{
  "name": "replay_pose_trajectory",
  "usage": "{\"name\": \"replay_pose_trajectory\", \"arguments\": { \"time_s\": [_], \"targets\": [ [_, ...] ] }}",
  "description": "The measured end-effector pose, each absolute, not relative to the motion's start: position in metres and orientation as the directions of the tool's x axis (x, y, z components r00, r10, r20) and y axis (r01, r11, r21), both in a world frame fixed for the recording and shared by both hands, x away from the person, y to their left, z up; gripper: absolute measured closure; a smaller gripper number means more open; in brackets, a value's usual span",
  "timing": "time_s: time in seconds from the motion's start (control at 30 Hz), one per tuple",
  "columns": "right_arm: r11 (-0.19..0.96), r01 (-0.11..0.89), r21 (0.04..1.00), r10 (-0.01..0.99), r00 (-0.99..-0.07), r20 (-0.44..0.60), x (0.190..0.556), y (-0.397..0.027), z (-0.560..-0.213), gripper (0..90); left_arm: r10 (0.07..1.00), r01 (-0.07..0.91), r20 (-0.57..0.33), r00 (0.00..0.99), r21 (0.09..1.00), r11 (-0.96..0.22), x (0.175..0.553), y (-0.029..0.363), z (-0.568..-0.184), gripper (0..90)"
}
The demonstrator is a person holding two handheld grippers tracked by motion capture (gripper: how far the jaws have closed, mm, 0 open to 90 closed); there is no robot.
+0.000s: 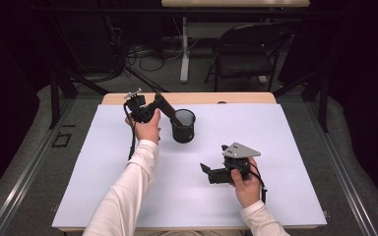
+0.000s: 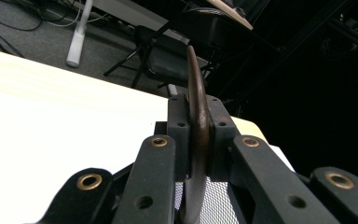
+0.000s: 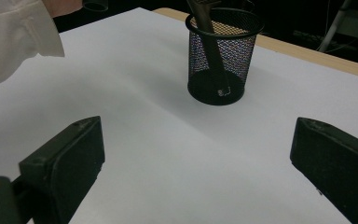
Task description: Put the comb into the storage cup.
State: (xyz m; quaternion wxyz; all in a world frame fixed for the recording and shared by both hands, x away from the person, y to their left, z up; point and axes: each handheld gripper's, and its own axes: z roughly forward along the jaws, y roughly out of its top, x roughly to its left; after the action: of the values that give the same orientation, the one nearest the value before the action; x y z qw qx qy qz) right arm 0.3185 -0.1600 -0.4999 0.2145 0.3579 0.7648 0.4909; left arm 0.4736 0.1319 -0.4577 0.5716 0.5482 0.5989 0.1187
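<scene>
While clamped between the pads of the left gripper (image 2: 198, 140), thin brown curved tool (image 2: 196, 116) seen edge-on in the left gripper view, upper tip rising past the jaws, lower end running down toward mesh below. Jaws nearly fully closed, pressing both flat faces of the tool. From the high view, left gripper (image 1: 145, 110) just left of the black mesh cup (image 1: 183, 126), tool (image 1: 169, 109) slanting from the gripper down into the cup's mouth, lower end inside. In the right gripper view, tool (image 3: 209, 42) leaning inside the cup (image 3: 223, 56), tip near the cup floor; contact with the floor cannot be told. Cup upright on the white sheet (image 1: 275, 147), toward the far middle of it. Wooden table edge (image 1: 246, 97) just beyond the cup. Right gripper (image 1: 214, 172) near and right of the cup, well apart from it, resting low over the sheet in the right hand (image 1: 246, 184). Its jaws spread wide, nothing between them, plain sheet in the gap, aimed toward the cup. White sleeve (image 3: 14, 37) of the left arm left of the cup in the right gripper view. Folding chair (image 1: 246, 49) and table leg (image 1: 184, 49) on the floor well beyond the cup.
</scene>
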Motion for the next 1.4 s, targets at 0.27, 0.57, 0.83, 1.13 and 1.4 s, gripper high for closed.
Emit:
{"name": "replay_pose_trajectory", "arguments": {
  "time_s": [0.27, 0.57, 0.83, 1.13, 1.4],
  "targets": [
    [0.262, 0.336, 0.905, 0.758, -0.652, 0.022, 0.3187, -0.1600, -0.5001, 4.0, 0.794, 0.533, -0.555, 0.249, 0.763, 0.366, 0.4747, 0.1324, -0.4625, 81.5],
    [0.262, 0.336, 0.904, 0.757, -0.653, 0.023, 0.3188, -0.1605, -0.4999, 4.2, 0.794, 0.530, -0.556, 0.247, 0.763, 0.369, 0.4745, 0.1321, -0.4620, 80.4],
    [0.263, 0.337, 0.904, 0.758, -0.652, 0.023, 0.3189, -0.1603, -0.5001, 4.3, 0.797, 0.525, -0.550, 0.248, 0.768, 0.367, 0.4743, 0.1333, -0.4610, 73.9],
    [0.261, 0.337, 0.905, 0.758, -0.652, 0.024, 0.3193, -0.1603, -0.5007, 4.3, 0.790, 0.510, -0.560, 0.250, 0.769, 0.384, 0.4735, 0.1346, -0.4588, 60.2],
    [0.266, 0.338, 0.903, 0.757, -0.653, 0.021, 0.3194, -0.1600, -0.5011, 4.3, 0.788, 0.504, -0.562, 0.249, 0.771, 0.390, 0.4733, 0.1359, -0.4577, 54.6]
  ]
}}
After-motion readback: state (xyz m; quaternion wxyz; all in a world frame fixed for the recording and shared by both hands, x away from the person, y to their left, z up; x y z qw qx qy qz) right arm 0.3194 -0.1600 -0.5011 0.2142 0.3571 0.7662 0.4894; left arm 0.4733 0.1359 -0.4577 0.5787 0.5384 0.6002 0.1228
